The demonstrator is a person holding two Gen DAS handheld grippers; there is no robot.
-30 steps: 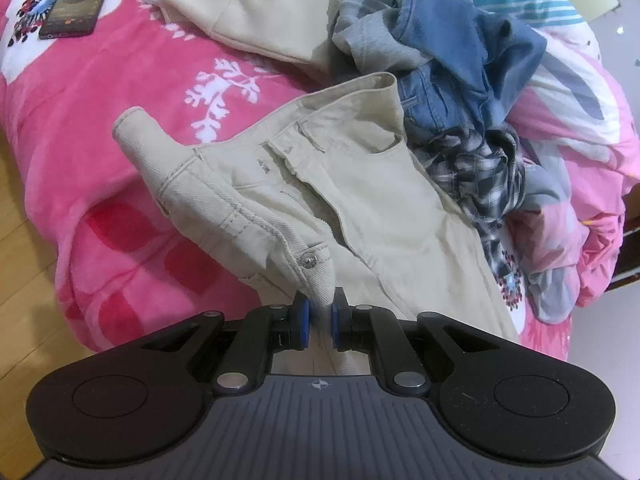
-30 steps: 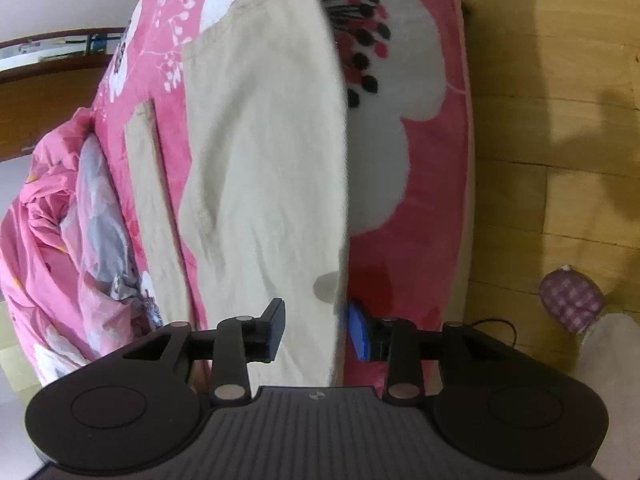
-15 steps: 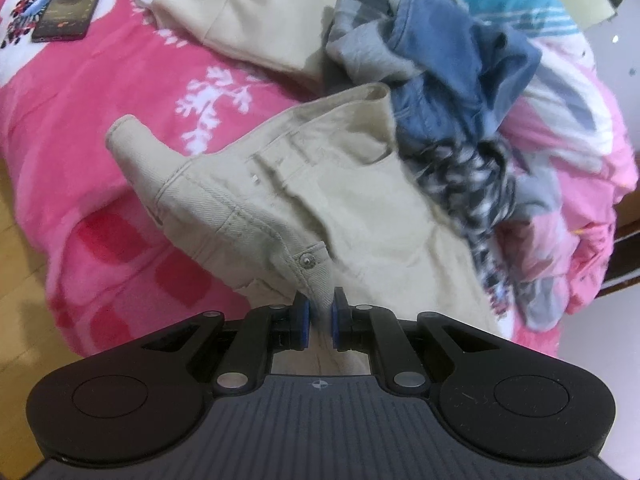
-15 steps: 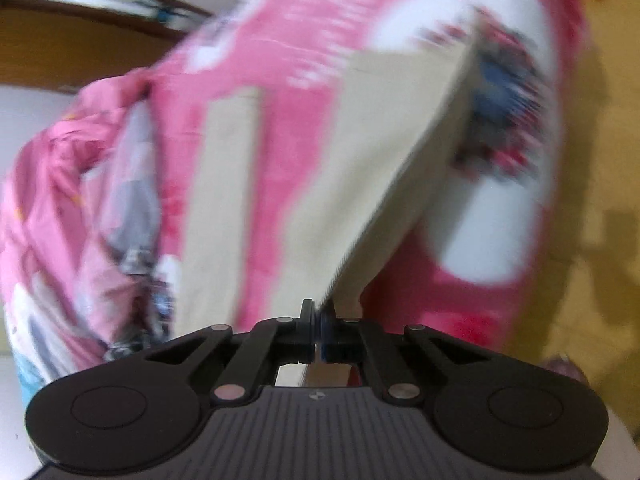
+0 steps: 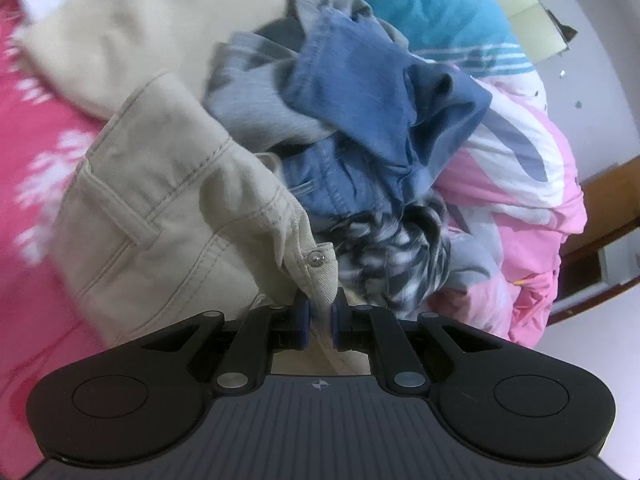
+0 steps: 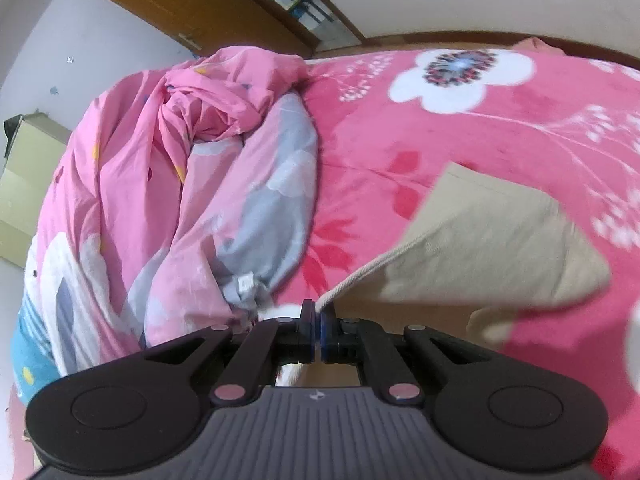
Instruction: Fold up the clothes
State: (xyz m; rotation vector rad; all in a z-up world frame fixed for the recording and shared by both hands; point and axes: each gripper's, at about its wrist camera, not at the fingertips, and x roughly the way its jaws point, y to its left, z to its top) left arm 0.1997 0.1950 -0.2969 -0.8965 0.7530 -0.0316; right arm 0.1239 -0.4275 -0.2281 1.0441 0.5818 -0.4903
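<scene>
Beige trousers (image 5: 160, 200) lie bunched on the pink bed. My left gripper (image 5: 319, 312) is shut on their waistband corner, just below the metal button (image 5: 316, 257). The waist is lifted and folded toward the left of the left wrist view. In the right wrist view my right gripper (image 6: 318, 322) is shut on the hem edge of a beige trouser leg (image 6: 492, 248), which is raised off the pink bedspread (image 6: 460, 132) and stretches away to the right.
Behind the waistband sits a pile of clothes: blue denim (image 5: 360, 120), a plaid shirt (image 5: 396, 256) and a cream garment (image 5: 140, 32). A crumpled pink quilt (image 6: 192, 184) lies left of the right gripper. A teal pillow (image 5: 420, 12), a wooden bed frame (image 5: 608, 208) and a door (image 6: 192, 4) stand beyond.
The right gripper closed on the trouser leg's hem, rose and rolled, lifting it off the bed. The left gripper carried the waistband toward the clothes pile; the phone left view.
</scene>
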